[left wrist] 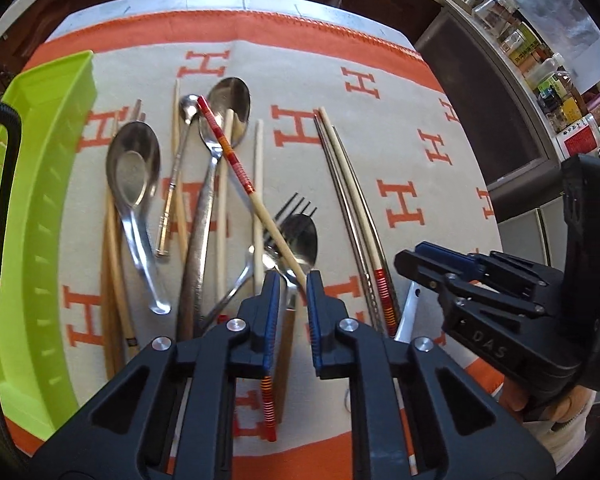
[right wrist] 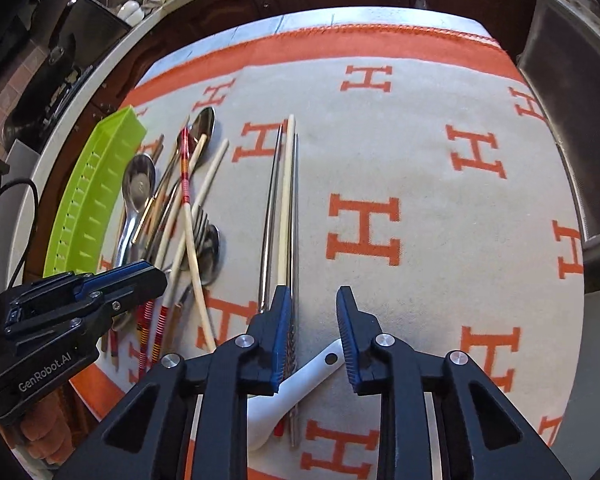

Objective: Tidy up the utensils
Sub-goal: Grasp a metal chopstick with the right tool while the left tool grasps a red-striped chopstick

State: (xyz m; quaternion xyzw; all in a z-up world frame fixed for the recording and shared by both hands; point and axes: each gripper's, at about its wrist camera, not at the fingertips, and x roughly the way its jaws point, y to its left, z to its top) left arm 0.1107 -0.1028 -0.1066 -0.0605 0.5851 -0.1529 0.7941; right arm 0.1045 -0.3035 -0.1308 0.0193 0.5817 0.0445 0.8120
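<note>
A heap of utensils lies on the orange-and-cream cloth: steel spoons (left wrist: 134,172), a fork (left wrist: 296,216), wooden chopsticks and a red-banded chopstick (left wrist: 236,160). My left gripper (left wrist: 292,284) points down over the heap's near end. Its jaws are narrow, and a brown-handled utensil (left wrist: 289,344) sits between the pads without being pressed. To the right lie two steel chopsticks and an ivory one (right wrist: 286,200). My right gripper (right wrist: 313,296) hangs open over their near ends, with a white ceramic spoon (right wrist: 324,364) below the gap. The lime green tray (left wrist: 40,200) stands at the left.
The cloth (right wrist: 380,152) with its orange H pattern covers the table; its right half is bare. A dark counter with jars and bottles (left wrist: 540,72) runs past the far right edge. A black cable (left wrist: 4,240) hangs by the green tray. A hand holds each gripper.
</note>
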